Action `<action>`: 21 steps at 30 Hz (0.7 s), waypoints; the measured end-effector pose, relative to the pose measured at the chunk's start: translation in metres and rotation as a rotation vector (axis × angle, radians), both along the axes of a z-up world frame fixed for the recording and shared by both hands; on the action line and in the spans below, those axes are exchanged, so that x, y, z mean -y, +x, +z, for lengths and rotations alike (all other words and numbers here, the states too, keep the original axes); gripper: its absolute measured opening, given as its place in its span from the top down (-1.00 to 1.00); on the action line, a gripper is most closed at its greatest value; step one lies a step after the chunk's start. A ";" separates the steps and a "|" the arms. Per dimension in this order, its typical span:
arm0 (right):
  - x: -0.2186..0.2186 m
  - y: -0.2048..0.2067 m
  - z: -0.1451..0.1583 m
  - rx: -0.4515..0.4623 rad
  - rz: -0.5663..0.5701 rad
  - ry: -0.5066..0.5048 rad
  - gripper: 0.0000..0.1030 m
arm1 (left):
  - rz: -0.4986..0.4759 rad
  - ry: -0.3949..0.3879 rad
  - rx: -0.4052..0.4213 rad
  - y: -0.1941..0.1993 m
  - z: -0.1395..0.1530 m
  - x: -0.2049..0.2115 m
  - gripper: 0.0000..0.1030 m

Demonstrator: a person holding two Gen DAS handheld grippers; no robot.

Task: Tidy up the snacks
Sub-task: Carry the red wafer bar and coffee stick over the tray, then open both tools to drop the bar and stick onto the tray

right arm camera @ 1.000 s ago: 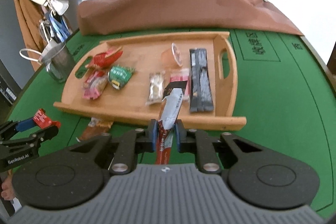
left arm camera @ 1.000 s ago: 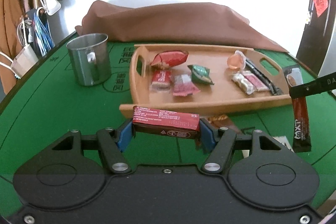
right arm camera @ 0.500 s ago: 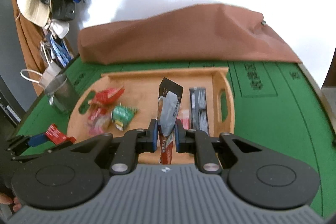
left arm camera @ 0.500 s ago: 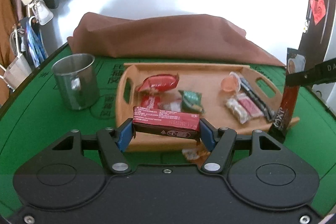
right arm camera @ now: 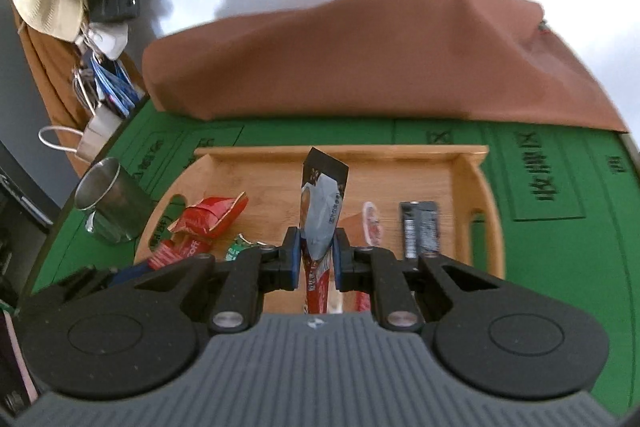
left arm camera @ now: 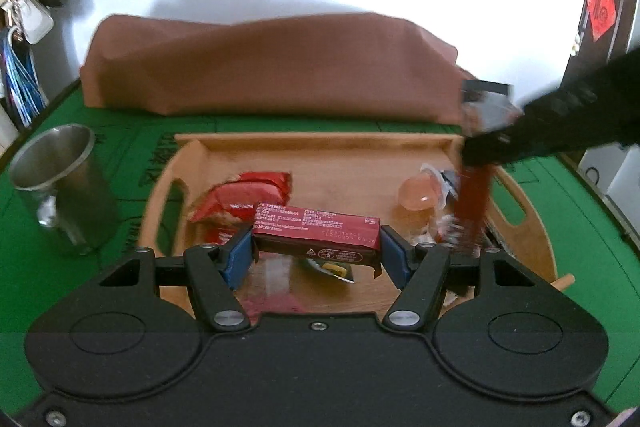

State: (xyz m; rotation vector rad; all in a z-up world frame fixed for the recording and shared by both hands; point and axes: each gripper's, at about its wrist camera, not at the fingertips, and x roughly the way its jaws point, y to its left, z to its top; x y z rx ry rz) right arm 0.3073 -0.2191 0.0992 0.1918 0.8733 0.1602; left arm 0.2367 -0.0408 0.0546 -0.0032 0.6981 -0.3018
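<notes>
Evidently, a red bar (left arm camera: 316, 233) is clamped by the left gripper (left arm camera: 316, 255) and a coffee stick (right arm camera: 320, 215) by the right gripper (right arm camera: 316, 259), both held over the tray (right arm camera: 400, 151) for sorting.

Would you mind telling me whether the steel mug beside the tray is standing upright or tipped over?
Upright. The steel mug stands on its base on the green table, open rim up, left of the wooden tray. Its contents cannot be seen.

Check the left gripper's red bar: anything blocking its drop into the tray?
Partly. The left gripper holds the red bar over the wooden tray, above other wrappers; a red packet lies behind. Bare wood shows mid-tray.
</notes>
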 end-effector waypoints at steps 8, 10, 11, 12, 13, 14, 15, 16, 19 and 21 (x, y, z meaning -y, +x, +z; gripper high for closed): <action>-0.013 0.048 -0.031 -0.094 0.016 0.003 0.62 | -0.014 0.064 -0.001 0.012 -0.022 0.016 -0.24; -0.017 0.056 -0.037 -0.103 0.018 -0.010 0.62 | -0.013 0.079 0.001 0.016 -0.026 0.018 -0.24; -0.019 0.059 -0.041 -0.109 0.018 -0.016 0.62 | -0.011 0.084 -0.001 0.018 -0.028 0.019 -0.24; -0.020 0.063 -0.043 -0.116 0.019 -0.020 0.62 | -0.011 0.087 -0.003 0.020 -0.030 0.020 -0.24; -0.021 0.067 -0.046 -0.122 0.021 -0.023 0.62 | -0.014 0.088 -0.004 0.022 -0.032 0.021 -0.24; -0.023 0.071 -0.050 -0.131 0.021 -0.026 0.62 | -0.016 0.089 -0.006 0.024 -0.034 0.021 -0.24; -0.023 0.073 -0.053 -0.138 0.022 -0.027 0.62 | -0.016 0.091 -0.007 0.026 -0.036 0.022 -0.24; -0.025 0.077 -0.056 -0.144 0.024 -0.029 0.62 | -0.017 0.094 -0.001 0.029 -0.037 0.024 -0.24; -0.027 0.083 -0.063 -0.160 0.027 -0.034 0.61 | -0.021 0.094 0.006 0.037 -0.038 0.026 -0.25; -0.028 0.085 -0.065 -0.165 0.029 -0.038 0.60 | -0.026 0.087 0.004 0.042 -0.038 0.027 -0.25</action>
